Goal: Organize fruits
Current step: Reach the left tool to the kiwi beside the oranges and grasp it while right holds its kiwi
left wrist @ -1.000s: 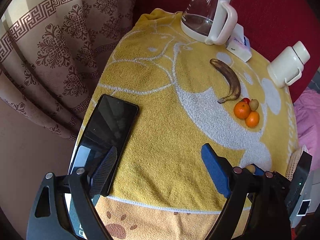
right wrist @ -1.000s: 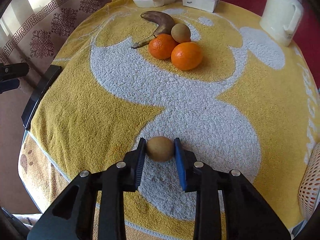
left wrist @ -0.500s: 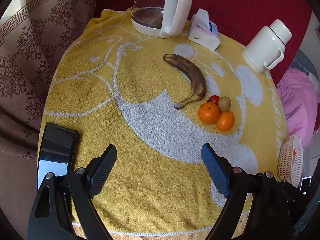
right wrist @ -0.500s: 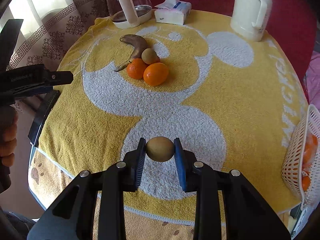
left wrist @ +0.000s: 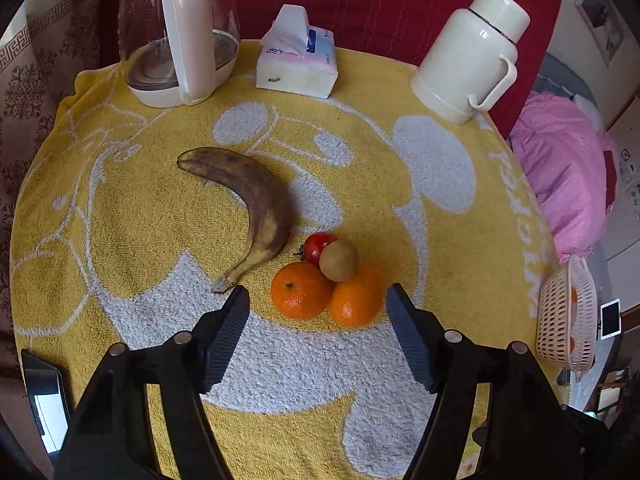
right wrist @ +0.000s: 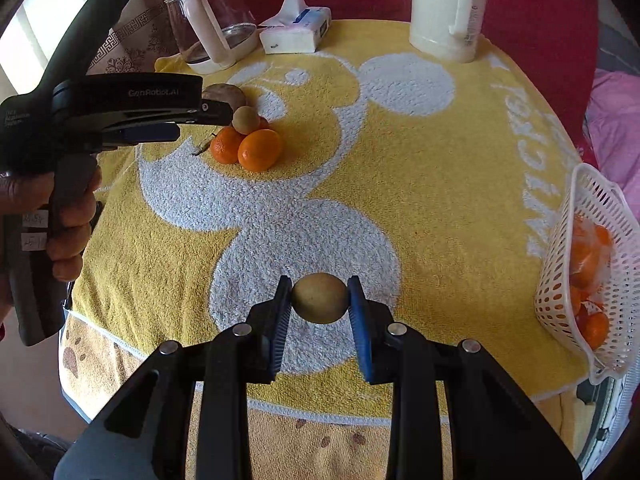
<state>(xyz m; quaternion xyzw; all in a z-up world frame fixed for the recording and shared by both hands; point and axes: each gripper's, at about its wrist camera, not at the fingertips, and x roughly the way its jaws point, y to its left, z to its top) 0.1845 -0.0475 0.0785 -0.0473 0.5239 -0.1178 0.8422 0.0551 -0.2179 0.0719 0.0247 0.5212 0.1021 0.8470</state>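
My right gripper (right wrist: 320,300) is shut on a brown kiwi (right wrist: 319,298) and holds it above the near part of the yellow towel (right wrist: 400,160). My left gripper (left wrist: 318,308) is open, its jaws wide, just in front of a fruit pile: two oranges (left wrist: 298,290) (left wrist: 356,300), a second kiwi (left wrist: 338,260) on top and a red tomato (left wrist: 318,246) behind. A brown overripe banana (left wrist: 256,200) lies to the pile's left. The left gripper's body also shows in the right wrist view (right wrist: 120,104), above the pile (right wrist: 248,140).
A white mesh basket (right wrist: 560,304) with oranges in it hangs at the table's right edge. A glass kettle (left wrist: 176,32), a tissue box (left wrist: 298,60) and a cream thermos jug (left wrist: 468,48) stand at the back. A phone (left wrist: 44,392) lies at the near left edge.
My left gripper has swung right from the phone side and moved forward to the fruit pile. My right gripper has pulled back and up with the kiwi, bringing the basket into view.
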